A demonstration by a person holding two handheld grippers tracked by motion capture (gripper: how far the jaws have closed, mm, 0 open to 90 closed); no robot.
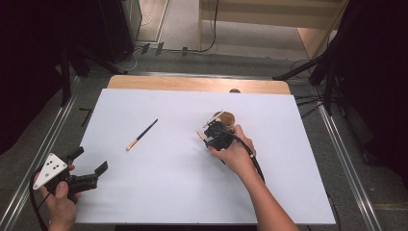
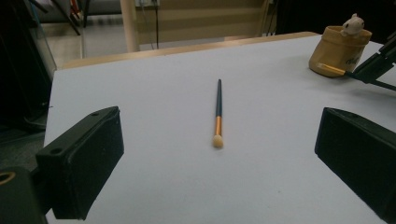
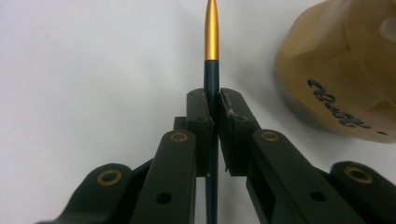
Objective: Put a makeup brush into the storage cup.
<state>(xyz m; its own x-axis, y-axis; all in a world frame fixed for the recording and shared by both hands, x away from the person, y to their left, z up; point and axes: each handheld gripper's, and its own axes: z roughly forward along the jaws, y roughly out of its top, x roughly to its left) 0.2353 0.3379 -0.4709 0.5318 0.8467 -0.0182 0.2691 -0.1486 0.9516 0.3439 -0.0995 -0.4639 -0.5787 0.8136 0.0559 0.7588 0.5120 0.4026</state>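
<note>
Right gripper [image 3: 212,100] is clamped on a brush [image 3: 211,51]: dark handle pinched between the jaws, gold tapered end sticking out past the tips. Bristle end runs back under the gripper body, hidden, so I can't tell which kind of brush head it has. Grip sits near the gold end, probably so the shaft can be steered like a pencil.

Just right of those jaws is a tan brush-holder cup [image 3: 343,70] with dark script I can't read; cut off at the frame edge. In the high view the right gripper [image 1: 215,132] sits just beside the cup [image 1: 227,117], brush tip poking out on the near-left side. Judging by that, the brush is headed into the cup or just out of it; can't tell which.

Left gripper [image 2: 219,158] is released, jaws spread wide, nothing between them. Straight ahead of it, apart, lies a second brush [image 2: 218,114] flat on the white table sheet [image 2: 154,84], pale round head toward the gripper. Likely the next pick. Small pale figurine [image 2: 353,24] perches on the cup rim. In the high view the left gripper [image 1: 91,168] hangs near the table's corner.
</note>
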